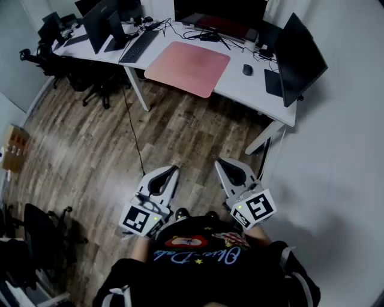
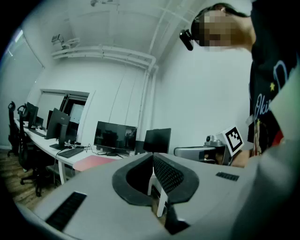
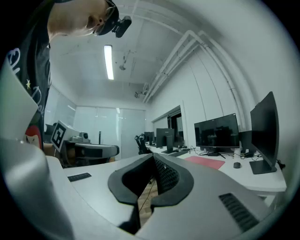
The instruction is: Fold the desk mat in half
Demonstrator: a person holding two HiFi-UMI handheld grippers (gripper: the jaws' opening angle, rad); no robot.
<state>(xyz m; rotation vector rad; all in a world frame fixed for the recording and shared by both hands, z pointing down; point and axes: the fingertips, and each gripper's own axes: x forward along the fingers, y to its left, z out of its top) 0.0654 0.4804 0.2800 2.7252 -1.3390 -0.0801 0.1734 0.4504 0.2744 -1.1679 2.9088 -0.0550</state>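
- My left gripper [image 1: 173,170] and right gripper [image 1: 219,162] have smooth, pale grey shells that taper to a point.
- Black pads [image 2: 171,176] line my jaws; one face has a fine grid texture.
- Dark slotted vents [image 2: 65,211] are set into my shell.
- Each of us carries a marker cube [image 1: 137,219] with black-and-white squares and a small green light.
- The person holding me wears a black T-shirt [image 1: 198,273] with blue script, a red-and-white emblem and small stars.
- A black head camera [image 2: 186,40] is strapped on above.

Desk mat [image 1: 187,68] on desk [image 1: 240,91]; keyboard [image 1: 139,46] left, mouse [image 1: 247,70] right, monitor [image 1: 219,12] behind.
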